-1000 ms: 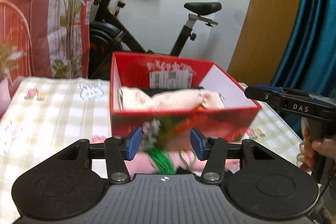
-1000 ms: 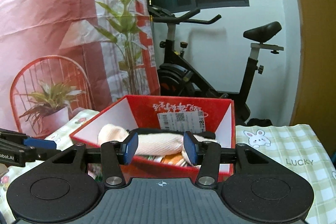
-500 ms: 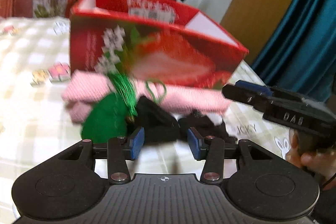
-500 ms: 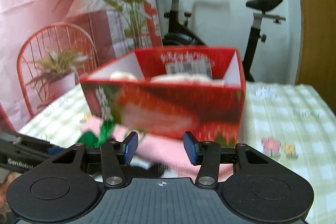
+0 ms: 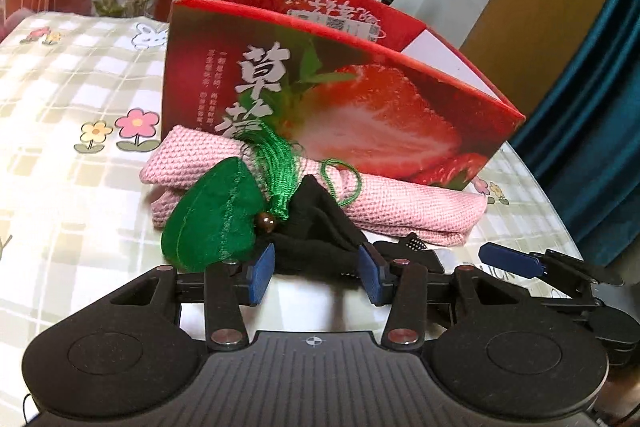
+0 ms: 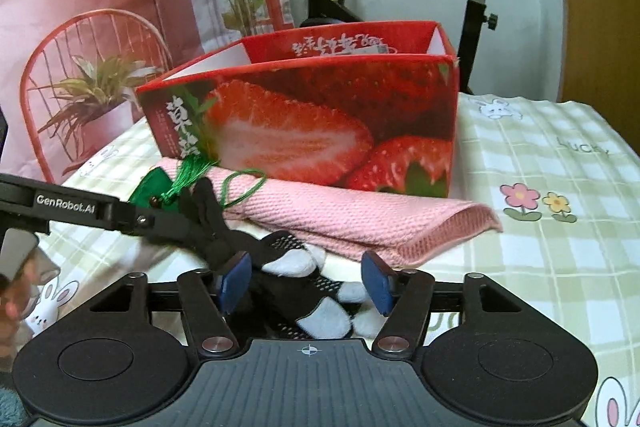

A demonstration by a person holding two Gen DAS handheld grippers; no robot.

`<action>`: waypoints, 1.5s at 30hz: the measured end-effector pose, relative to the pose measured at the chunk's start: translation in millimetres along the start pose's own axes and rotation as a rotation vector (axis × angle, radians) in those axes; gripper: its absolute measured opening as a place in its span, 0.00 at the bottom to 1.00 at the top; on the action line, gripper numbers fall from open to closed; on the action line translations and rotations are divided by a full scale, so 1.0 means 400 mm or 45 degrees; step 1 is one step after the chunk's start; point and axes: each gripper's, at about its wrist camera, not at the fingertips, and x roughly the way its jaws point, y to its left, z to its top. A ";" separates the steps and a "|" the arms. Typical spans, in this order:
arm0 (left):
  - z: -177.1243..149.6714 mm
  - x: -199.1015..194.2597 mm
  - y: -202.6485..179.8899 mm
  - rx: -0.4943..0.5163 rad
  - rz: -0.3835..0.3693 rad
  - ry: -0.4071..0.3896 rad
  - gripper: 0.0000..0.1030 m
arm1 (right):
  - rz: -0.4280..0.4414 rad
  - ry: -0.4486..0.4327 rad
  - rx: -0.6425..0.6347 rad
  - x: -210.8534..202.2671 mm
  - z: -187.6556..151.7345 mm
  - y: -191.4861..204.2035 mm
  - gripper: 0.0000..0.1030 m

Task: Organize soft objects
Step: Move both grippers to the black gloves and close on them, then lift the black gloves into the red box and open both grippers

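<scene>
1. Two grippers sit low centre, both spread apart: your left gripper [image 5: 316,273] and right gripper [image 6: 306,281] flank the black sock [image 5: 320,227].
2. Green sachet [image 5: 212,215] and pink cloth [image 5: 400,201] touch it below the red box [image 5: 360,107]; closing may snag the sachet's cord.
</scene>
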 end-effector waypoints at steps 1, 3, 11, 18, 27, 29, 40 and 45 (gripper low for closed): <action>-0.001 -0.002 -0.003 0.010 0.005 -0.001 0.47 | 0.006 -0.002 -0.010 0.000 -0.001 0.002 0.63; -0.004 -0.004 0.000 0.005 0.006 0.000 0.47 | 0.018 0.002 -0.039 0.004 -0.003 0.014 0.65; -0.004 0.008 0.003 0.004 0.008 -0.002 0.47 | 0.007 0.088 -0.118 0.041 -0.020 0.033 0.62; -0.006 0.009 0.000 0.009 0.010 0.003 0.48 | 0.013 0.152 -0.118 0.039 -0.024 0.018 0.18; -0.010 0.017 -0.011 0.028 0.030 0.015 0.51 | -0.014 0.178 -0.019 0.001 -0.023 -0.056 0.11; -0.006 0.026 -0.013 0.024 0.028 0.017 0.51 | -0.021 0.178 -0.005 -0.005 -0.024 -0.068 0.11; 0.011 0.113 -0.062 0.087 -0.047 0.048 0.51 | -0.013 0.170 0.001 -0.001 -0.029 -0.075 0.12; -0.003 0.102 -0.072 0.160 -0.056 0.038 0.18 | -0.018 0.164 0.003 0.000 -0.029 -0.072 0.12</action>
